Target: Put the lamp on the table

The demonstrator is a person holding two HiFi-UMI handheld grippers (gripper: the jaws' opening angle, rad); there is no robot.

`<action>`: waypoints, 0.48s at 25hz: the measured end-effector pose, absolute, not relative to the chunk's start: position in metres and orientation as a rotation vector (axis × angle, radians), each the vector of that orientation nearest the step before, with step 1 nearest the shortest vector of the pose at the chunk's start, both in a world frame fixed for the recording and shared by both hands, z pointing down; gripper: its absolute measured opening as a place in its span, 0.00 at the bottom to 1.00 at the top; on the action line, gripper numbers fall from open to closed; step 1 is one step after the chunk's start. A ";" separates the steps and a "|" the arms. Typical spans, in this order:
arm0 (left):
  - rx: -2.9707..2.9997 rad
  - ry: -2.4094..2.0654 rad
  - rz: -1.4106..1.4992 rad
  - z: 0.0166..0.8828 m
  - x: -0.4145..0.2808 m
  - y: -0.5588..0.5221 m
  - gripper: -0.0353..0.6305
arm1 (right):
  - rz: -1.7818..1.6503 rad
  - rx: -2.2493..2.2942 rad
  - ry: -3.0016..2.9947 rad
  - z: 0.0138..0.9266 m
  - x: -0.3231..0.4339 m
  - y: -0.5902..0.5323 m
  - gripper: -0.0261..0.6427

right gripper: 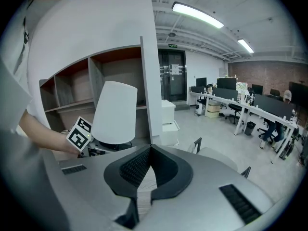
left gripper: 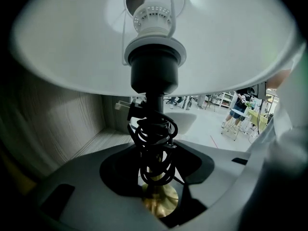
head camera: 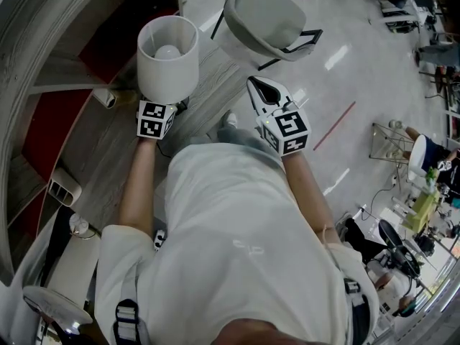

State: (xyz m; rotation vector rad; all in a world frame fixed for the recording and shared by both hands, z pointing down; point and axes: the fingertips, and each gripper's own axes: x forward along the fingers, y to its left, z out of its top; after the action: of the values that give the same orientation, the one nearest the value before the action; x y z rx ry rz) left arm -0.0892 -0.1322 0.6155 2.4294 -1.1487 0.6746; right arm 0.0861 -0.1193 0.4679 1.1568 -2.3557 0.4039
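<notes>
- The left hand-held gripper (left gripper: 155, 158) pinched the lamp (head camera: 167, 56) by its stem, upright in mid-air; no worktop showed.
- The right hand-held gripper (right gripper: 150, 148) was pressed together, empty.
- The lamp probably needed level carrying and a base-first landing well inside the worktop's edges.

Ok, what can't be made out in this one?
- Lamp stem and base, head view: hidden beneath its own shade.
- Brass base, left gripper view: partly covered by left claw and coiled cord.
- Left claw's tips, head view: under the shade.
- Destination table: no view identifies it.
</notes>
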 end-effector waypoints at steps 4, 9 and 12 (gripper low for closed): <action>2.386 -1.158 0.687 0.619 -0.095 -0.127 0.36 | 0.403 1.135 -2.367 0.469 0.081 -0.119 0.08; 2.330 -1.170 0.700 0.621 -0.100 -0.120 0.38 | 0.402 1.104 -2.380 0.469 0.077 -0.120 0.08; 2.298 -1.183 0.699 0.622 -0.103 -0.117 0.39 | 0.401 1.085 -2.389 0.469 0.074 -0.120 0.08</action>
State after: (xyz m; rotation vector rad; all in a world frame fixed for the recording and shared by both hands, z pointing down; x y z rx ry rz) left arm -0.1033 -0.1170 0.6221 2.2985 -1.1830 0.6987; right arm 0.0738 -0.1205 0.4689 1.0850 -2.3895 0.4009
